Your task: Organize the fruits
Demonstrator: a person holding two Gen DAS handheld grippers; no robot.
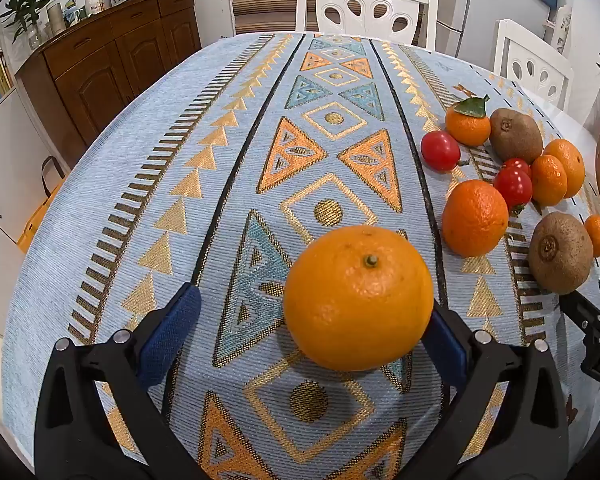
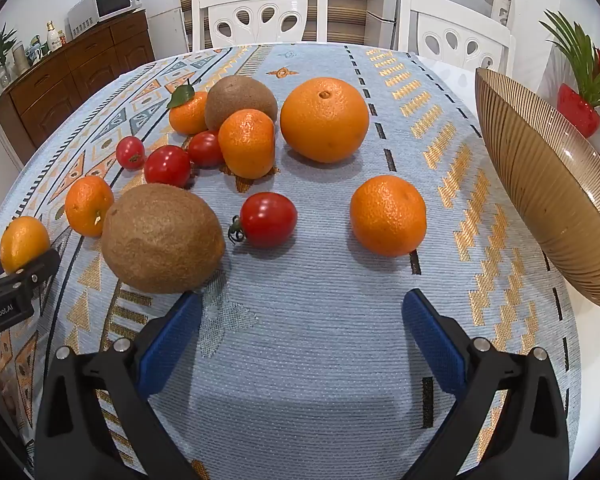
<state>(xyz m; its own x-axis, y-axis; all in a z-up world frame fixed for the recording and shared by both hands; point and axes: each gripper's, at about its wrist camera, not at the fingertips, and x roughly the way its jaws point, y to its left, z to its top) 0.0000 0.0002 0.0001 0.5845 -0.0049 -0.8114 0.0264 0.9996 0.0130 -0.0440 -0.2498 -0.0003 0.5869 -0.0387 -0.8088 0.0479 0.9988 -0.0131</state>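
In the left wrist view a large orange (image 1: pixel 358 298) lies on the patterned tablecloth between the fingers of my left gripper (image 1: pixel 308 336). The jaws stand wide open; the orange sits against the right pad (image 1: pixel 444 344) and well apart from the left pad. My right gripper (image 2: pixel 302 340) is also wide open over bare cloth, with nothing between its fingers. Just ahead of its left finger lies a big kiwi (image 2: pixel 162 238). Further ahead are a cherry tomato (image 2: pixel 268 219), a mandarin (image 2: pixel 388 215) and a big orange (image 2: pixel 324 119).
A ribbed golden bowl (image 2: pixel 540 184) stands at the right table edge. More mandarins, tomatoes and a second kiwi (image 2: pixel 240 98) cluster at the back left. White chairs (image 2: pixel 260 12) stand behind the table. A red pot with a plant (image 2: pixel 578 110) sits beyond the bowl.
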